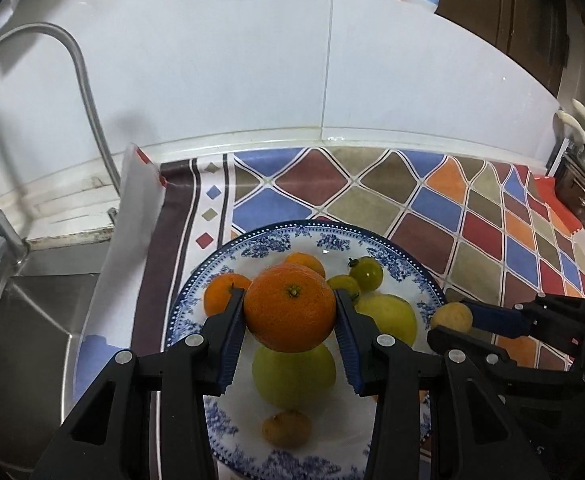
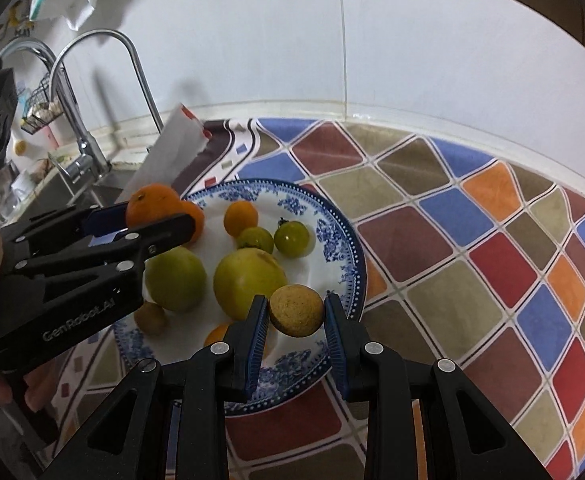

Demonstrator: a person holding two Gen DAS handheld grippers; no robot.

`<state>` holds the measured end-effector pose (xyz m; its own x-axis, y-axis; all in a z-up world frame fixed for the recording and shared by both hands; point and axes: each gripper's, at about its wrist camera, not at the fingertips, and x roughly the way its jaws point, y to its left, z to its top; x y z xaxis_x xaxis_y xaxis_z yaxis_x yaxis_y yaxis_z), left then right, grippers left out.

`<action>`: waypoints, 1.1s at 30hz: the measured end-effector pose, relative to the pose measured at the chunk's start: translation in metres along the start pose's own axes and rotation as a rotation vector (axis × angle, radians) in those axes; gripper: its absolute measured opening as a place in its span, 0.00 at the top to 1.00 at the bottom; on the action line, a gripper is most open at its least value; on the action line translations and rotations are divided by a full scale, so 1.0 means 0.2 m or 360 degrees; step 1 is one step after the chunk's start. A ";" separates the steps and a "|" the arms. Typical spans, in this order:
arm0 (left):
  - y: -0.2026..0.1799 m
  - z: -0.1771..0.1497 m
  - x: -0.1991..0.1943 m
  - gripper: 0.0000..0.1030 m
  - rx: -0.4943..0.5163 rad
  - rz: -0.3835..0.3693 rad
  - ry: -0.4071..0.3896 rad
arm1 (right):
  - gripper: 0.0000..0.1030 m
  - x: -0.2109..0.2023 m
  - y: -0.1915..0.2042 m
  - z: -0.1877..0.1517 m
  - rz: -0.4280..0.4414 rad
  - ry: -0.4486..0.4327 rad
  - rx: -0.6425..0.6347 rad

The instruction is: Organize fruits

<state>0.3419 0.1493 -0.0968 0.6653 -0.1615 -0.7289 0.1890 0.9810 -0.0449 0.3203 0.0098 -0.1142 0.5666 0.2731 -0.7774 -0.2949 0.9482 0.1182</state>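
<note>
A blue-and-white plate [image 1: 406, 256] [image 2: 338, 240] sits on the patterned cloth and holds several fruits. My left gripper [image 1: 290, 312] is shut on a large orange [image 1: 290, 307] [image 2: 152, 204] and holds it above the plate. My right gripper [image 2: 296, 312] [image 1: 452, 318] is shut on a small tan round fruit [image 2: 296, 311] [image 1: 451, 317] over the plate's right rim. On the plate lie two yellow-green apples [image 2: 248, 280] [image 2: 176, 278], two green tomatoes [image 2: 292, 238], small oranges [image 2: 240, 218] and a small brown fruit [image 1: 286, 428].
A sink [image 1: 24, 340] with a curved faucet [image 2: 92, 92] lies left of the plate. White tiled wall [image 1: 252, 80] stands behind. The checkered cloth [image 2: 472, 260] stretches right. A metal pot [image 1: 584, 184] stands at the far right.
</note>
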 end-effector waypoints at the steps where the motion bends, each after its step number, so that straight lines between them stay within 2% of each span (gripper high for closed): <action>1: 0.00 0.00 0.01 0.59 0.0003 -0.0005 0.0005 | 0.71 0.01 0.00 0.00 0.0000 0.0010 0.0004; 5: 0.00 0.00 0.03 0.58 0.0005 -0.0032 0.0018 | 0.71 0.04 0.00 -0.01 -0.0010 0.0023 0.0007; 6: 0.00 0.00 0.03 0.54 0.0003 -0.0036 0.0010 | 0.71 0.04 0.00 -0.01 -0.0009 0.0027 0.0016; 10: 0.01 0.00 -0.02 0.50 -0.0007 -0.0011 -0.0041 | 0.57 0.02 0.00 -0.01 -0.0027 0.0009 0.0033; 14: -0.01 -0.01 -0.12 0.46 -0.0019 0.0033 -0.0089 | 0.57 -0.05 0.00 -0.02 -0.0054 -0.0045 0.0043; 18: -0.02 -0.05 -0.23 0.41 -0.0045 0.0057 -0.0128 | 0.55 -0.14 -0.01 -0.04 -0.0095 -0.0110 0.0072; 19: -0.03 -0.06 -0.27 0.38 -0.0056 0.0073 -0.0144 | 0.51 -0.17 -0.01 -0.05 -0.0106 -0.0131 0.0082; 26: -0.11 -0.15 -0.51 0.30 -0.0090 0.0163 -0.0256 | 0.38 -0.41 -0.02 -0.13 -0.0192 -0.0304 0.0120; 28: -0.14 -0.18 -0.59 0.26 -0.0104 0.0172 -0.0296 | 0.31 -0.49 -0.02 -0.16 -0.0216 -0.0350 0.0125; 33: -0.22 -0.26 -0.76 0.17 -0.0105 0.0234 -0.0372 | 0.23 -0.68 -0.04 -0.24 -0.0255 -0.0457 0.0141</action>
<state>0.1951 0.1359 -0.0192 0.8321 -0.0300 -0.5538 0.0359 0.9994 -0.0002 0.2096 -0.0421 -0.0393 0.7977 0.1424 -0.5860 -0.1237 0.9897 0.0720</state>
